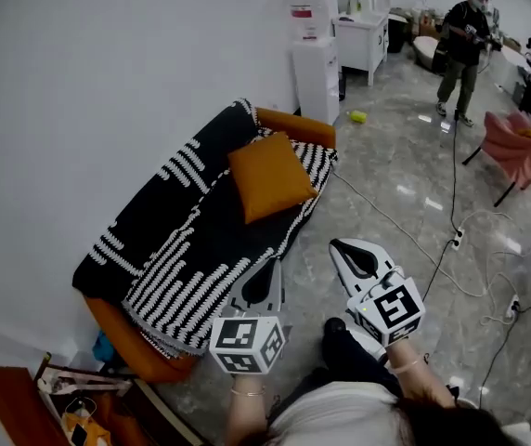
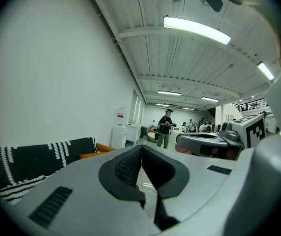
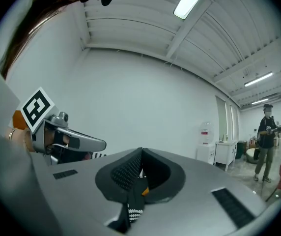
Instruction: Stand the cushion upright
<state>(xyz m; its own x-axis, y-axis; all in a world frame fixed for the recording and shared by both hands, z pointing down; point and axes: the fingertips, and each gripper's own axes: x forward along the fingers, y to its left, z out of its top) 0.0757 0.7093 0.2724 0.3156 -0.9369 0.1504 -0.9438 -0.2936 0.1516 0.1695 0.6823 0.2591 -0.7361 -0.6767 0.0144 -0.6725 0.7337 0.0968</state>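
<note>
Grey-bodied and pressed together on nothing, the left gripper (image 1: 270, 268) and the right gripper (image 1: 340, 245) are held side by side, near each other but apart, both well short of the cushion (image 1: 269, 177). In the left gripper view the left gripper's (image 2: 141, 152) jaws are seen closed. The right gripper's (image 3: 141, 155) jaws are seen the same in its own view. The orange cushion is laid on the black-and-white throw (image 1: 191, 240) toward the far end of the sofa (image 1: 295, 126), just short of its orange arm. The sofa is backed against the white wall (image 1: 108, 54), so open room is left only on the grey stone floor (image 1: 386, 170) at its front. That floor is crossed by cables (image 1: 453, 242) to the right of the grippers. Farther off, a water dispenser (image 1: 317, 68), a white cabinet (image 1: 363, 37), a standing person (image 1: 460, 49) and a pink-draped chair (image 1: 521, 145) are found. Ceiling strip lights (image 2: 196, 29) are shown only in the gripper views, while the whole cushion is shown only in the head view.
</note>
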